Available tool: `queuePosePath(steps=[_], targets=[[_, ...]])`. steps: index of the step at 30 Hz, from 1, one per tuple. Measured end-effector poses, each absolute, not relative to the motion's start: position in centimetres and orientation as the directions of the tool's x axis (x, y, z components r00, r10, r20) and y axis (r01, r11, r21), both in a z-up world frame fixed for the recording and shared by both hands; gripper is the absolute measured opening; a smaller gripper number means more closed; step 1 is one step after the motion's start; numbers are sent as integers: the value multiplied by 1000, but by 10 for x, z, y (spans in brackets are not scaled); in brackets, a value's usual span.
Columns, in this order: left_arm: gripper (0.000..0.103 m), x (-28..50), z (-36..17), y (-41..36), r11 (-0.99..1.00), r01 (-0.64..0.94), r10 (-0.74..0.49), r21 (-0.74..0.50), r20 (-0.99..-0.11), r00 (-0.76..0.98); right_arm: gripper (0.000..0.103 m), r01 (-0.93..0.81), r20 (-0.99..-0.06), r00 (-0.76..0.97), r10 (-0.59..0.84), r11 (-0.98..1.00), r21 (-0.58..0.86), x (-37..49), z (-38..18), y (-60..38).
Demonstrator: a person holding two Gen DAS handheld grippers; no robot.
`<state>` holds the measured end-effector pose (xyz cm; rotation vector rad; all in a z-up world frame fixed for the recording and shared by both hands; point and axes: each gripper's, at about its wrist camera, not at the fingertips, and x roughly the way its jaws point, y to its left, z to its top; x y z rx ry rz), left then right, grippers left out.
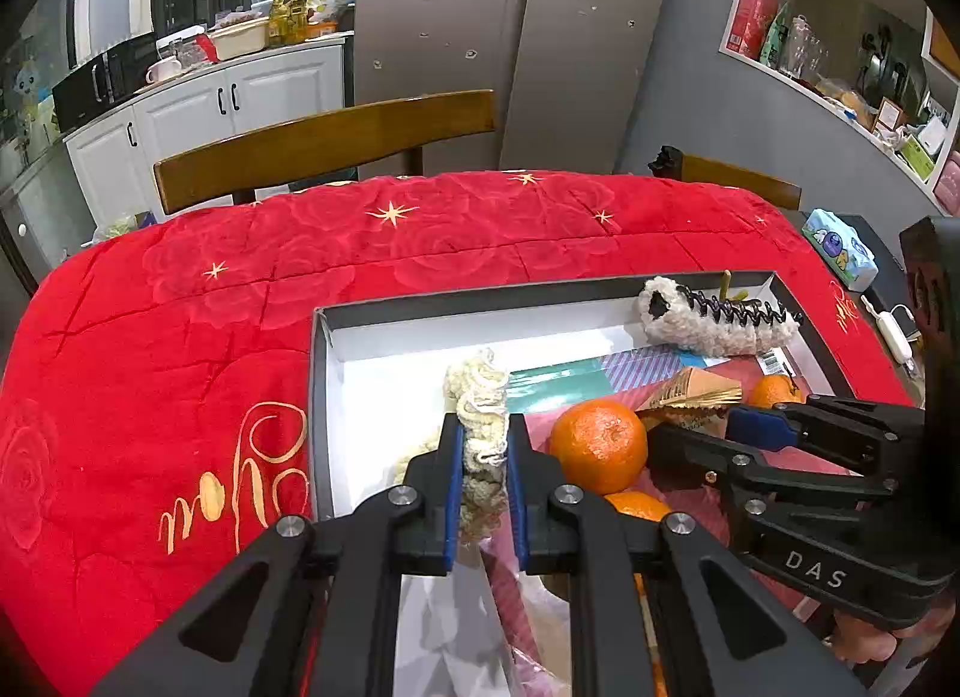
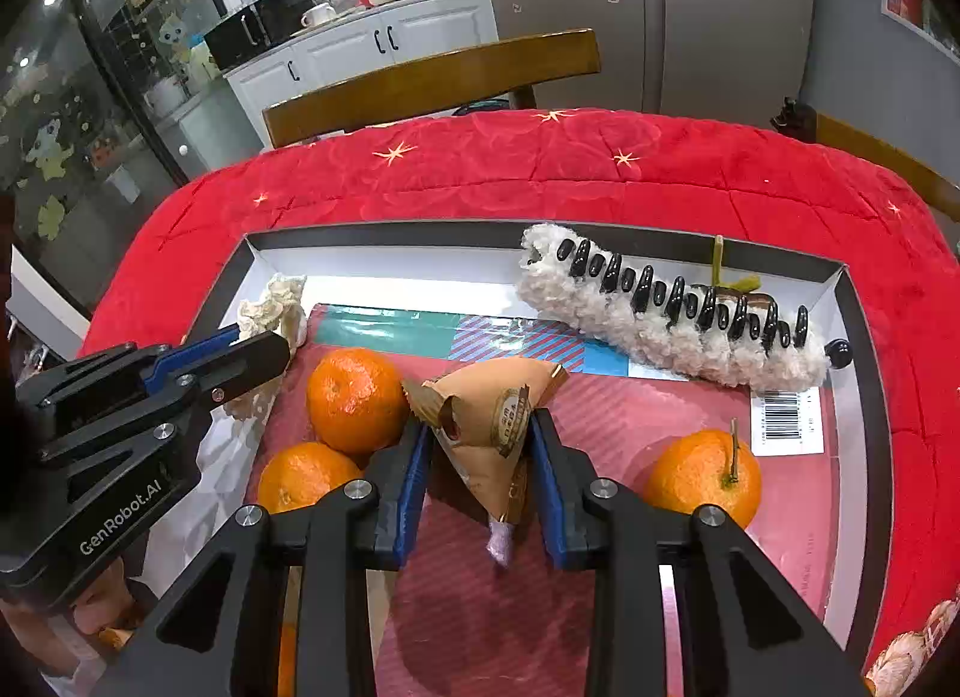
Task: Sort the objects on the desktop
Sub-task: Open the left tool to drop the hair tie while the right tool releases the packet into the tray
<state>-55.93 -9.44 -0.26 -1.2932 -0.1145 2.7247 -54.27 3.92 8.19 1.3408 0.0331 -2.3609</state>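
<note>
Left gripper (image 1: 485,445) clamped on cream ruffled knit scrunchie (image 1: 480,397); right gripper (image 2: 480,445) clamped on tan triangular paper-wrapped snack (image 2: 486,415). Both inside grey shallow cardboard box (image 2: 384,232), among round orange tangerines (image 2: 355,400). Beyond them lies fuzzy white hair claw with black teeth (image 2: 666,313).

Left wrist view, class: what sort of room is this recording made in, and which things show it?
Most likely a home kitchen and dining area. A tall grey fridge with stickers stands behind the table, white cabinets carry bottles and dishes, and a wooden chair stands at the red-quilted table.
</note>
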Motion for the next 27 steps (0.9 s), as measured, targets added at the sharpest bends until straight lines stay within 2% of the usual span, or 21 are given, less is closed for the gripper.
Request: queuePosePath(steps=[7, 10, 12, 14, 15, 17, 18, 20, 22, 27], targets=[[14, -559, 0, -95, -990, -79, 138, -114, -765, -629, 35, 376, -818, -450, -359, -907, 191, -541, 85, 37], [15, -559, 1, -97, -992, -66, 122, -103, -770, -626, 41, 379, -813, -467, -347, -909, 170, -540, 87, 36], [26, -560, 1, -97, -997, -36, 77, -70, -783, -617, 51, 383, -805, -480, -348, -909, 165, -539, 90, 36], [53, -560, 3, -99, -998, -15, 61, -66, -790, -610, 72, 389, -796, -484, -363, -904, 176, -538, 93, 38], [57, -560, 4, -100, -997, -9, 64, -74, -789, -611, 78, 389, -795, -487, -361, -905, 173, -537, 95, 38], [63, -557, 11, -102, -998, 8, 44, -63, -778, -626, 97, 383, -787, -501, -360, -908, 172, -537, 100, 42], [67, -554, 17, -103, -998, 8, 45, -65, -769, -637, 100, 381, -778, -504, -375, -905, 189, -537, 102, 46], [89, -550, 26, -106, -998, 24, 31, -62, -754, -656, 103, 370, -757, -507, -413, -897, 241, -538, 108, 54], [94, -545, 36, -109, -997, 32, 28, -67, -733, -679, 103, 350, -745, -520, -418, -900, 260, -538, 116, 60], [95, -532, 64, -112, -997, 23, 37, -77, -697, -716, 103, 385, -717, -553, -424, -894, 231, -528, 141, 61]])
